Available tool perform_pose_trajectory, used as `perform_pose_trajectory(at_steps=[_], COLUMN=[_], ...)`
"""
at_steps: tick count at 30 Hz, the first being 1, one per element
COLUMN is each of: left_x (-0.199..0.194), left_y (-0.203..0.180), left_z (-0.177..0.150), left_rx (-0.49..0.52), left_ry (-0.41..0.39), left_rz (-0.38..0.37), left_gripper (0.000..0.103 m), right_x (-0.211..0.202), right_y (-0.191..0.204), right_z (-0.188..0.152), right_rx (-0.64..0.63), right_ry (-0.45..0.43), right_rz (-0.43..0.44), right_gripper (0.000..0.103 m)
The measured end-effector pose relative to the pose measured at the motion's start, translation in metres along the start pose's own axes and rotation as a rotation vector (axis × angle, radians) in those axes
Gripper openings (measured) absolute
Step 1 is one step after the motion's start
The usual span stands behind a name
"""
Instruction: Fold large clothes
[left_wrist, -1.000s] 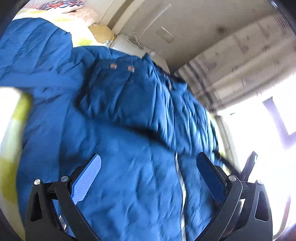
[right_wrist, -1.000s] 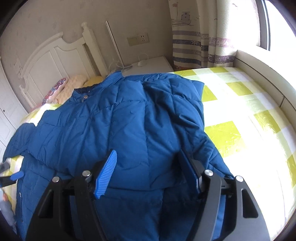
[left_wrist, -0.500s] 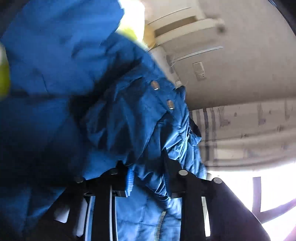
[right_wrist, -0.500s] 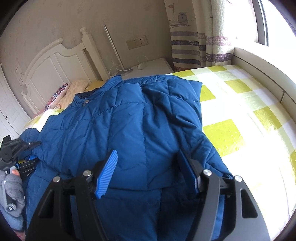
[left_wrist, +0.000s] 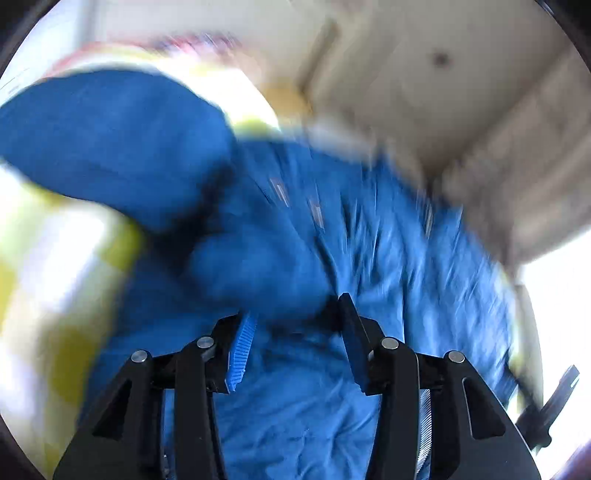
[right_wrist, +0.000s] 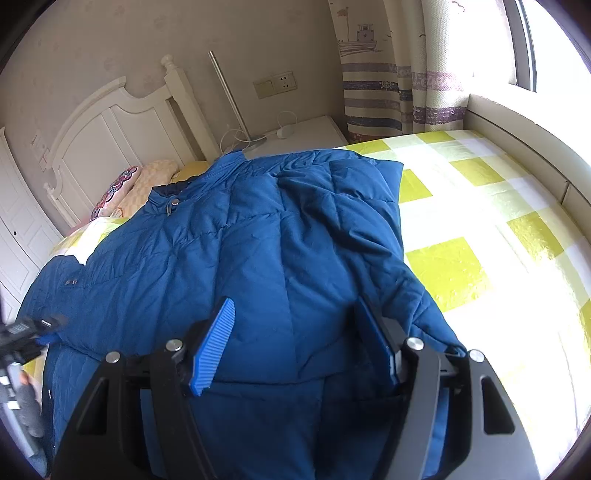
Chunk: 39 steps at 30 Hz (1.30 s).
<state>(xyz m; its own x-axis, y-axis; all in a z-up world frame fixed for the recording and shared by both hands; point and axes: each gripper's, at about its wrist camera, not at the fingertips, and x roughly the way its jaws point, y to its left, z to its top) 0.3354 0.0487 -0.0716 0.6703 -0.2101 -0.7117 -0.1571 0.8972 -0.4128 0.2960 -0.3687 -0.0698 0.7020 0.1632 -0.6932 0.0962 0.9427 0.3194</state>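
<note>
A large blue quilted jacket (right_wrist: 258, 240) is spread over the yellow-and-white checked bed cover (right_wrist: 461, 221), its right sleeve folded across the chest. My right gripper (right_wrist: 295, 306) hovers open above the jacket's lower part, nothing pressed between its pads. The left wrist view is blurred. There my left gripper (left_wrist: 295, 314) has its jaws opening, with a bunched fold of the jacket (left_wrist: 258, 273) lying at its fingertips, pads apart from it. The left sleeve (left_wrist: 110, 140) stretches up and to the left. In the right wrist view the left gripper (right_wrist: 33, 328) shows at the far left edge.
A white headboard (right_wrist: 122, 122) and pillows (right_wrist: 147, 181) stand at the bed's far end. Beside them is a white nightstand (right_wrist: 306, 133) with a lamp pole (right_wrist: 229, 92). A striped curtain (right_wrist: 380, 74) and a window ledge (right_wrist: 517, 122) border the right side.
The left gripper went from wide open to shut on a fold of the jacket, then its jaws spread again and its view swung. The right gripper stayed put.
</note>
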Motion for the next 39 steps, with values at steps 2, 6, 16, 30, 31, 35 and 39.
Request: perform_pose_trajectory(at_steps=[2,6,16,30,31,35,39], left_x=[-0.037,-0.017,0.081,0.074,0.074,0.074,0.075], left_y=[-0.003,-0.053,-0.056,-0.05,-0.049,-0.05,-0.05], left_z=[0.008,0.026,-0.015,-0.017,-0.017,-0.017,-0.017], left_rx=[0.014,0.268,0.494,0.486,0.486,0.486,0.486], left_ry=[-0.212,-0.151,0.029,0.038,0.038,0.037,0.038], left_rz=[0.045,0.082,0.249,0.192,0.192,0.195,0.197], left_gripper=[0.046,0.06,0.081,0.095,0.095,0.096,0.096], right_x=[0.0,-0.001,-0.001,-0.017,-0.003,0.056,0.091], right_y=[0.001,0.001,0.002,0.05,0.055,0.057,0.031], right_z=[0.0,0.0,-0.001,0.042,0.051,0.069,0.073], right_rx=[-0.001,-0.004,-0.012,-0.25,-0.281,-0.275,-0.17], right_ry=[0.0,0.001,0.002,-0.105,-0.085,0.032,0.174], right_rz=[-0.004,-0.005,-0.009,-0.192,-0.204,-0.241,-0.205], right_gripper=[0.067,0.067,0.068,0.066,0.067,0.077,0.087])
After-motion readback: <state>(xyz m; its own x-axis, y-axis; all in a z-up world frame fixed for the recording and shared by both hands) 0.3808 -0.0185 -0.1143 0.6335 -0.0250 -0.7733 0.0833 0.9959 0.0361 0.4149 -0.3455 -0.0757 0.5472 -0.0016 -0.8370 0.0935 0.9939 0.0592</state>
